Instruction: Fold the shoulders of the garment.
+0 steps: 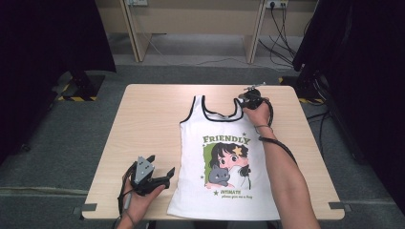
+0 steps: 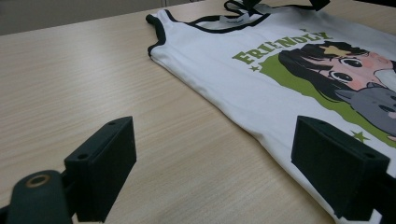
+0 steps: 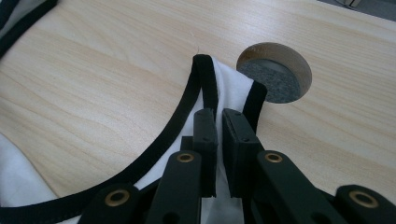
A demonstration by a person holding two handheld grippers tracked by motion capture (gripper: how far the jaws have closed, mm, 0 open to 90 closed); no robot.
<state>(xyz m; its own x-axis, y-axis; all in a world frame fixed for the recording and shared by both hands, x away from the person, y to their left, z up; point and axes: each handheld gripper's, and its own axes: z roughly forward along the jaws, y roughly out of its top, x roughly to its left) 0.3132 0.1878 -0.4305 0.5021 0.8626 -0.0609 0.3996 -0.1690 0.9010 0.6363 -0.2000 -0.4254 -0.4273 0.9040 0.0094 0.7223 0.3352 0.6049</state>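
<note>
Pinching tank top strap [image 3: 208,84], right gripper [image 3: 219,120]

A white sleeveless cotton tank top [image 1: 222,162] with black-trimmed neck and armholes and a green "FRIENDLY" cartoon print lies flat, front up. Its right shoulder strap [image 3: 219,84] is pinched between the right gripper's fingers [image 3: 205,140]; its side hem lies just beside the left gripper's fingers [image 2: 338,165].

At the bottom edge of the high view, the tank top [image 1: 224,162] hem is cut off; its small print seems unreadable.
</note>
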